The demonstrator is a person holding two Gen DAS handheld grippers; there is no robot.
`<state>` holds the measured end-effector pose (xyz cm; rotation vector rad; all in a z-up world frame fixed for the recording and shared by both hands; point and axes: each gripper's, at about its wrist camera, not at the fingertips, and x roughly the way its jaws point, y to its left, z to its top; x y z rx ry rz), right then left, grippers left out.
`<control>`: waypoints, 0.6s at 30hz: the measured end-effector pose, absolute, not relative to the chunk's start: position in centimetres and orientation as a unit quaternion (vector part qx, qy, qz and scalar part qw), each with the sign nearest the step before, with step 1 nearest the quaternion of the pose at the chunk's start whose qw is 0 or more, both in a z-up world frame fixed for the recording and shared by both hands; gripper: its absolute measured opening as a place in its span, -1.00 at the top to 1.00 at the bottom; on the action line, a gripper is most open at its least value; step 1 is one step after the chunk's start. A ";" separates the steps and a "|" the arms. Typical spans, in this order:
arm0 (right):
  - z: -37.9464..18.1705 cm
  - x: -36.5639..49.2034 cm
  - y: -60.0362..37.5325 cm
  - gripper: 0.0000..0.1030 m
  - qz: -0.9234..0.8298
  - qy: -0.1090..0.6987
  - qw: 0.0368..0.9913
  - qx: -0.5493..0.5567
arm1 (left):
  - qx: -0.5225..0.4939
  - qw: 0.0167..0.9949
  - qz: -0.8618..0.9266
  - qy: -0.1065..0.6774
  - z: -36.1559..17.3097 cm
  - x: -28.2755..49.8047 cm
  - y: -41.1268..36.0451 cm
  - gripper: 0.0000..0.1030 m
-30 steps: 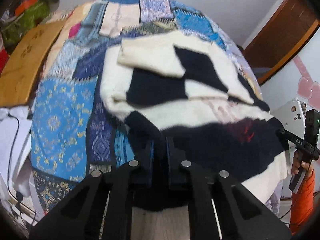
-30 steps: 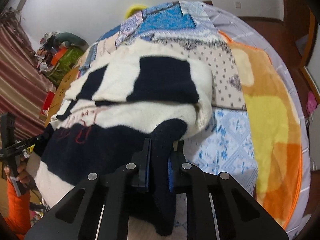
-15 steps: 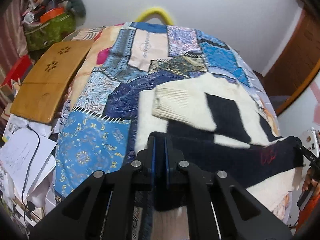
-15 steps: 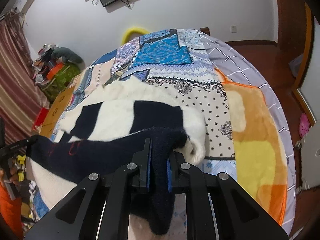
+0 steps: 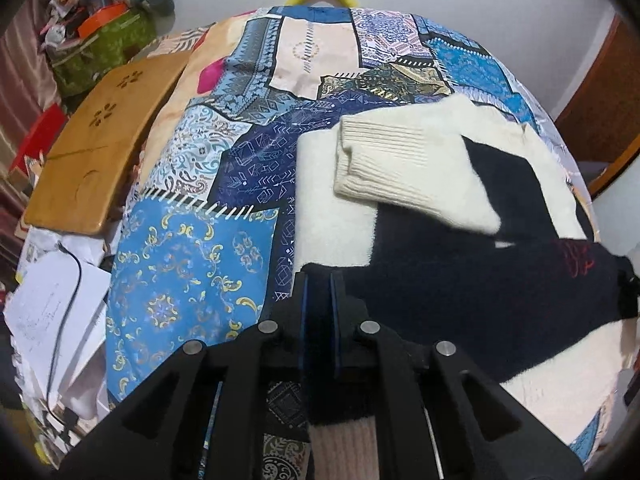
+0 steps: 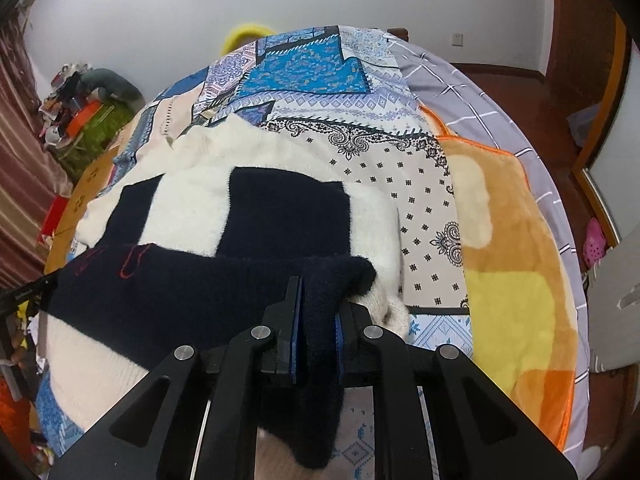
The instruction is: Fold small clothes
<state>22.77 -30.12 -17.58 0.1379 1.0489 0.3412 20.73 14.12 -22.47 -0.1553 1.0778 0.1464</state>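
A fuzzy cream and navy sweater (image 5: 420,184) lies on a patchwork bedspread (image 5: 192,264). One cream ribbed sleeve (image 5: 400,168) is folded across its front. My left gripper (image 5: 319,280) is shut on the navy bottom edge of the sweater at its left corner. My right gripper (image 6: 318,284) is shut on the same navy edge (image 6: 200,288) at the right corner. The hem is lifted and stretched between both grippers above the sweater's body (image 6: 280,200). Red stitching (image 6: 130,264) shows on the navy band.
A wooden board (image 5: 96,148) lies left of the bed beside papers (image 5: 52,312) and a green box (image 5: 100,48). An orange and yellow blanket (image 6: 516,264) covers the bed's right side. A yellow ring (image 6: 248,32) sits at the bed's far end by the wall.
Both grippers have lifted the navy hem and carried it forward over the sweater. More of the bed beyond shows now, and the hem is pulled straight between them.
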 end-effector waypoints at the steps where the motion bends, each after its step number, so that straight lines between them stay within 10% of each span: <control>1: -17.5 22.7 -30.1 0.74 0.163 0.499 0.848 0.065 | -0.068 0.853 0.068 0.512 -22.3 20.6 14.0 0.83; 9: -16.2 21.4 -30.8 0.32 0.159 0.501 0.849 0.056 | -0.054 0.857 0.076 0.507 -20.9 19.3 14.2 0.12; 18: -15.1 19.3 -31.7 0.03 0.158 0.499 0.850 0.060 | -0.073 0.850 0.050 0.519 -20.1 16.9 14.2 -0.12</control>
